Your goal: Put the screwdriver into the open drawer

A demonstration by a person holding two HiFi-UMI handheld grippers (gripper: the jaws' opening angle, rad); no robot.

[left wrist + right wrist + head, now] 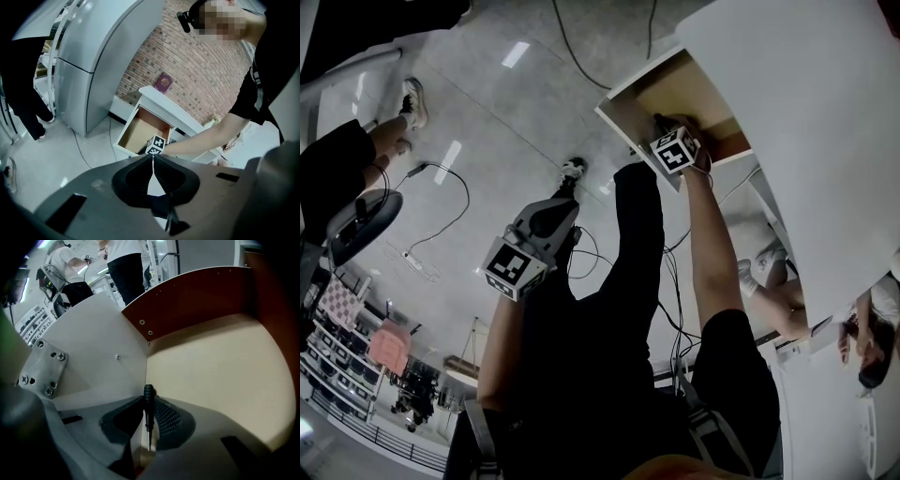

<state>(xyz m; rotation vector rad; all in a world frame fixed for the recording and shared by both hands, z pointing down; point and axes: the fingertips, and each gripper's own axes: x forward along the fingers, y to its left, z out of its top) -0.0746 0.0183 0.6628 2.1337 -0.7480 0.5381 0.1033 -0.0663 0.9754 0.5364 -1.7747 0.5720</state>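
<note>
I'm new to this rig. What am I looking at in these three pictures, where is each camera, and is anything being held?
There is no robot here: a person holds a two-jaw gripper in each hand. One picture comes from a camera on the person's head, looking down; the other two cameras ride on the grippers. The right gripper is shut on a black screwdriver and reaches inside the open drawer. The left gripper has its jaws together, empty, and is apart from the white cabinet.

1 screwdriver (148,394), 1 open drawer (211,371), 2 tongs: L tongs (153,158), R tongs (150,403)
</note>
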